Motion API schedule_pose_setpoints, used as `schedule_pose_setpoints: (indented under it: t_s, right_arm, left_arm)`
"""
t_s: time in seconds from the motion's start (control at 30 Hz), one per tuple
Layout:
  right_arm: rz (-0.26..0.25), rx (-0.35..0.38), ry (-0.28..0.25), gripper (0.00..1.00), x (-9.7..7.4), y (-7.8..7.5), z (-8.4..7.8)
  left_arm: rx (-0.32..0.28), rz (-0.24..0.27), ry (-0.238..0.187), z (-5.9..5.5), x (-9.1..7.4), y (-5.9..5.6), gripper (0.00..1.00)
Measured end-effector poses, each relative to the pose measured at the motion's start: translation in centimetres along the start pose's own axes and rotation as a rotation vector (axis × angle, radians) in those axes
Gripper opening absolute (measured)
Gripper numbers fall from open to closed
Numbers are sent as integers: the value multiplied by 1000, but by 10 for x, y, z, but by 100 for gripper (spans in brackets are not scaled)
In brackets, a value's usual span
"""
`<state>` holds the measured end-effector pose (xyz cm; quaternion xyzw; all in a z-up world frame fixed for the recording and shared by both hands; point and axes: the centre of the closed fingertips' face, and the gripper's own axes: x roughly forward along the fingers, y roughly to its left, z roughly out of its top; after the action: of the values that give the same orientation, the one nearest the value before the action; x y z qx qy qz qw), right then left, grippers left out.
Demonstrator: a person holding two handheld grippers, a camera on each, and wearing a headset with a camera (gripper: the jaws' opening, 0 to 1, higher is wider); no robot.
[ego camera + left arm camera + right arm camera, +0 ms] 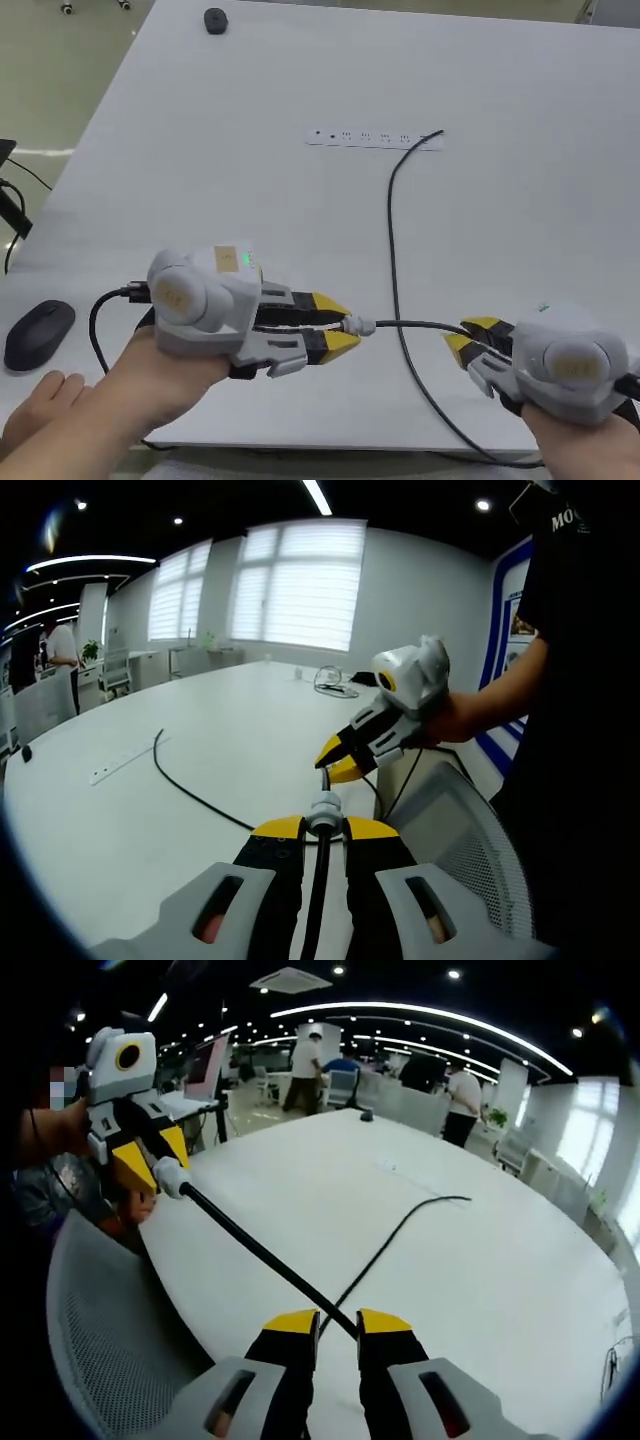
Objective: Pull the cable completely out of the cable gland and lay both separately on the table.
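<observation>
My left gripper (345,328) is shut on a small grey cable gland (358,325), held just above the white table (250,200) near its front edge. A black cable (415,324) runs from the gland to the right, straight into my right gripper (462,338), which is shut on it. In the left gripper view the gland (323,813) sits between the yellow tips of the left gripper (323,830), with the right gripper (345,758) close ahead. In the right gripper view the cable (260,1250) stretches taut from the right gripper (338,1322) to the gland (168,1175).
A white power strip (372,138) lies mid-table; its black cord (392,230) runs toward the front edge, passing under the held cable. A black mouse (38,333) sits at the left, a small dark object (215,20) at the far end. A mesh chair (110,1320) stands below the table edge.
</observation>
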<state>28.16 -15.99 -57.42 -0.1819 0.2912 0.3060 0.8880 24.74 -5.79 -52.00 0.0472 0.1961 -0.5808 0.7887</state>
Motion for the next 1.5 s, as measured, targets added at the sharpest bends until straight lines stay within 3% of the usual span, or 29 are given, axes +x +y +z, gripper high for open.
schedule_pose_setpoints:
  t_s: [0.17,0.3,0.37,0.47,0.7,0.93,1.0,1.1,1.23,1.5]
  right_arm:
    - [58,-245,-34,13,-5,34,29]
    - [99,-392,-75,12,-6,61,53]
    - [103,-443,-83,10,-5,67,59]
    - [109,-458,-95,8,-5,71,67]
    - [105,-497,-80,3,-6,72,65]
    - [120,-312,-42,2,-2,68,56]
    - [102,-308,-44,2,-2,63,55]
    - [91,-208,-42,2,-2,56,52]
    - [83,-152,-29,2,-1,47,47]
    - [66,105,-7,2,2,28,27]
  left_arm:
    - [4,-1,3,0,1,-1,15]
    - [7,-4,4,0,2,-2,15]
    - [7,-7,3,1,3,-2,15]
    - [10,-10,4,1,4,-3,15]
    - [14,-7,0,3,3,-3,15]
    - [24,-11,7,2,3,-4,15]
    - [30,-11,3,3,3,-3,15]
    - [37,-7,-3,5,1,-2,15]
    - [43,-8,-6,6,1,-1,15]
    - [55,-6,-14,8,1,1,15]
